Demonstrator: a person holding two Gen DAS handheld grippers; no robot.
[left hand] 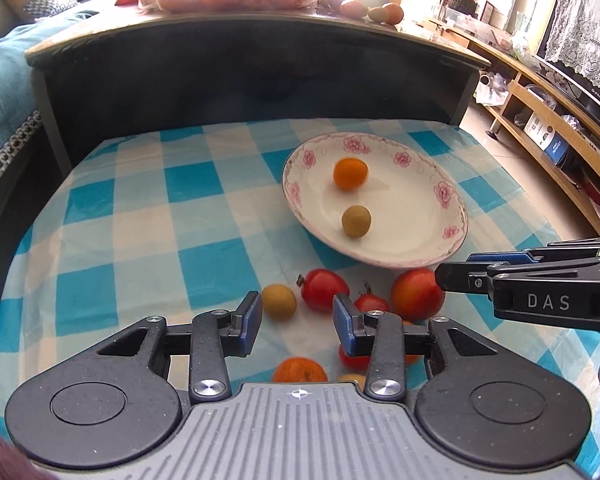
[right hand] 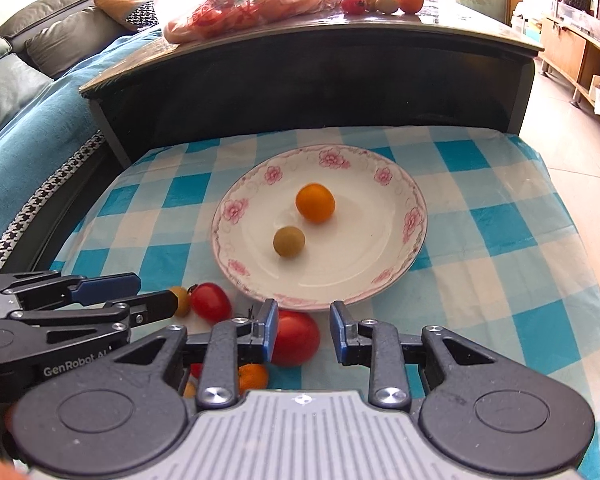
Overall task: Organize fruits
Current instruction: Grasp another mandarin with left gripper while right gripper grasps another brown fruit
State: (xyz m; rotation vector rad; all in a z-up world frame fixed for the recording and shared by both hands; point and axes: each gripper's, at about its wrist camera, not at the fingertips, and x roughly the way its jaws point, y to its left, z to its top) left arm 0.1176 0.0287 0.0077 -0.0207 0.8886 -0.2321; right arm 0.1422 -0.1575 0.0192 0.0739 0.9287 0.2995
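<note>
A blue checked cloth (right hand: 500, 240) filled the frame. At centre sat a floral plate (right hand: 380, 248) holding an orange (right hand: 315, 202) and a green fruit (right hand: 289, 241). Below it lay loose tomatoes (left hand: 323, 289). Both the left gripper (left hand: 296, 320) and the right gripper (right hand: 304, 330) stood released, empty.

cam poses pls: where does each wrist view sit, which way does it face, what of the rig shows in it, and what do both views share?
Left wrist: low over the near table edge, facing the plate; own open left gripper in front, right gripper entering from the right.
Right wrist: just right of it, same heading, plate centred; own open right gripper, left gripper at left.
Shared: plate, orange fruit, greenish fruit, checked cloth.
</note>
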